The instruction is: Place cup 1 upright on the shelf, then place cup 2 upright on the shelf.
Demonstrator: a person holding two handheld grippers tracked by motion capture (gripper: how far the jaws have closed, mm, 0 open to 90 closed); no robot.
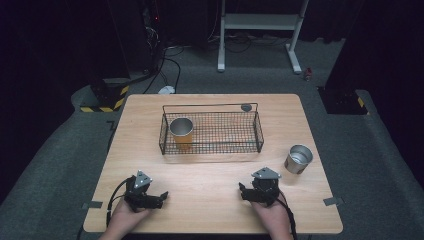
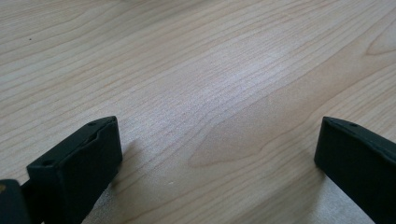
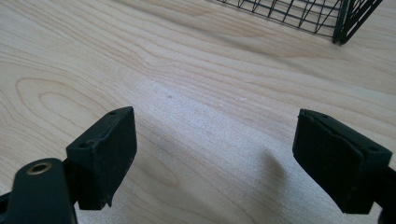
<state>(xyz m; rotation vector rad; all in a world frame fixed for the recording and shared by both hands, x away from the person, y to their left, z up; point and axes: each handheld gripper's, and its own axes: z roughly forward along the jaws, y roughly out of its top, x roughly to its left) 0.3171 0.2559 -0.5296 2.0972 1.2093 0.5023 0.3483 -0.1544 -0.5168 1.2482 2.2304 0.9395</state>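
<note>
Left hand-held gripper (image 1: pixel 161 196) jaws wide, nothing between, right hand-held gripper (image 1: pixel 242 190) likewise.

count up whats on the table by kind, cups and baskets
cups: 2, one inside the basket, one on the table right of it
baskets: 1, black wire
total: 3
</note>
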